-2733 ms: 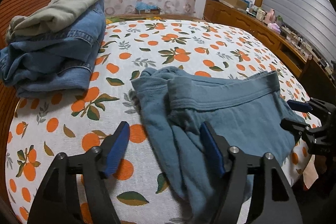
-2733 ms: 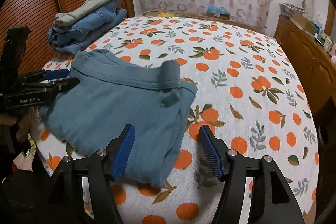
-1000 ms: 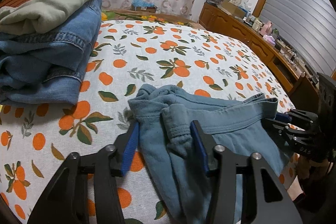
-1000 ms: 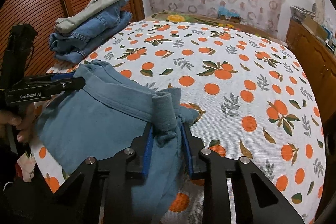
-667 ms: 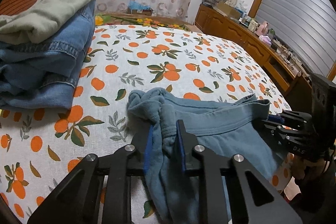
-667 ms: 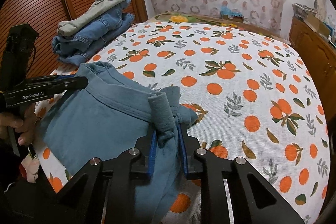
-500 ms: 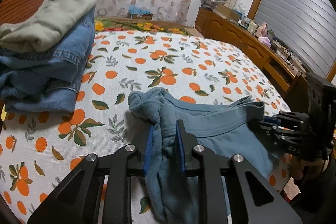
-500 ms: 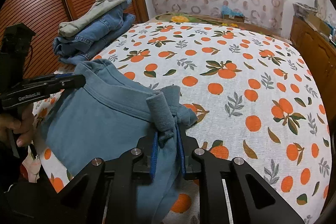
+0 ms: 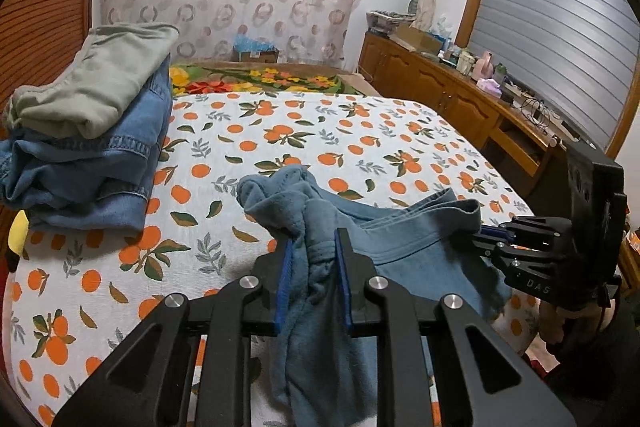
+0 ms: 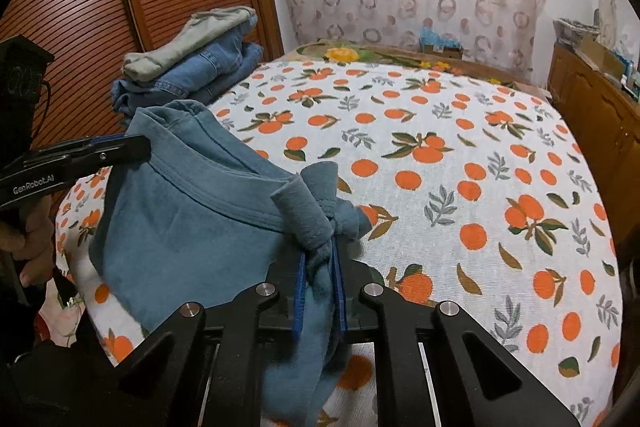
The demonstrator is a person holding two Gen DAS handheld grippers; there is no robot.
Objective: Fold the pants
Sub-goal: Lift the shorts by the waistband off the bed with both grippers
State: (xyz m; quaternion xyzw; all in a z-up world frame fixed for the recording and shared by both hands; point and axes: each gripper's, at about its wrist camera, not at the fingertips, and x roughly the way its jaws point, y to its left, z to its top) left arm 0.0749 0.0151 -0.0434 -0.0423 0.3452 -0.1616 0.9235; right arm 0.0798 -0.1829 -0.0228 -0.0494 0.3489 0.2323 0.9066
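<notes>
On the near edge of the bed, the blue pants sit higher than they did a moment ago; back then they lay flat on the orange-print sheet. Now both ends are bunched and lifted. The left tongs were wide before and now pinch one bunched end of the waistband. The right tongs were wide too; their jaws are closing, with the other bunched end squeezed between the blue pads.

The lower part of the pants hangs down behind the tongs and off the bed edge, so it is hidden. The hand holding the left tongs shows only partly, at the left rim of the right wrist view.

Both tongs point down at a slant toward the bed. Farther back on the bed, a stack of folded clothes lies by the brown slatted wall.
</notes>
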